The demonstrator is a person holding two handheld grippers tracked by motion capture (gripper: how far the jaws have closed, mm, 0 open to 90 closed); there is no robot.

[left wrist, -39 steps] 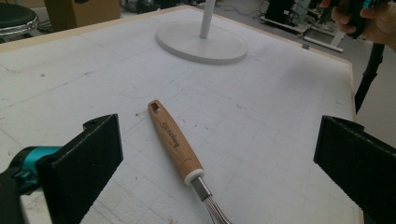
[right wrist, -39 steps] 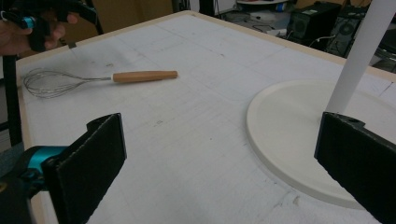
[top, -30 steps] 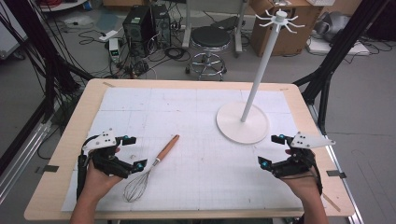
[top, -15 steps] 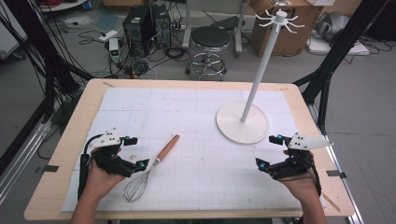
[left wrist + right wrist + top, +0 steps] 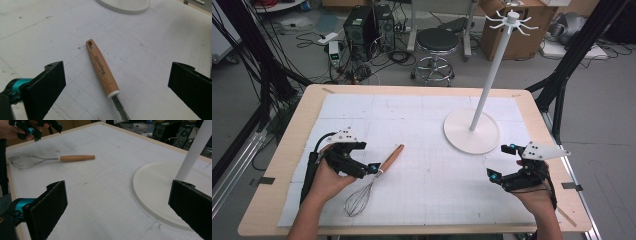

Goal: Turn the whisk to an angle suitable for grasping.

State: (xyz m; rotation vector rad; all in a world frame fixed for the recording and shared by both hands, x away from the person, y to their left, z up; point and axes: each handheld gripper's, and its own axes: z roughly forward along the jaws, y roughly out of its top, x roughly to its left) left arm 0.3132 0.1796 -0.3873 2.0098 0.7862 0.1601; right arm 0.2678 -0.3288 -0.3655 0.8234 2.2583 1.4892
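You are holding the left gripper (image 5: 371,159) low over the white mat (image 5: 427,125), directly above the whisk (image 5: 373,184), with its jaws standing wide apart and closing on nothing. In the left gripper view, the wooden handle (image 5: 102,67) of the whisk is lying on the mat between the two black jaws, clear of both of them, and the metal neck is running out at the bottom edge. The handle is pointing its holed end away from you, toward the white stand base (image 5: 123,5).

In the high view, the whisk is lying flat on the mat in the left half of the table (image 5: 277,200), slantwise: its wire head (image 5: 357,202) is sitting nearer you, and the handle (image 5: 392,156) is angling up and to the right. Your left hand (image 5: 324,182) is resting just beside the wire head.

You are holding the right gripper (image 5: 503,162) near the right front of the mat, well apart from the whisk, with its jaws likewise spread wide and gripping nothing. In the right gripper view, the stand base (image 5: 160,192) is lying just ahead between the jaws, with the white pole (image 5: 193,150) rising from it, and the whisk (image 5: 50,159) is showing farther off.

The stand (image 5: 484,85) is standing upright on the right rear part of the mat, with its hooks (image 5: 511,20) spreading out at the top.
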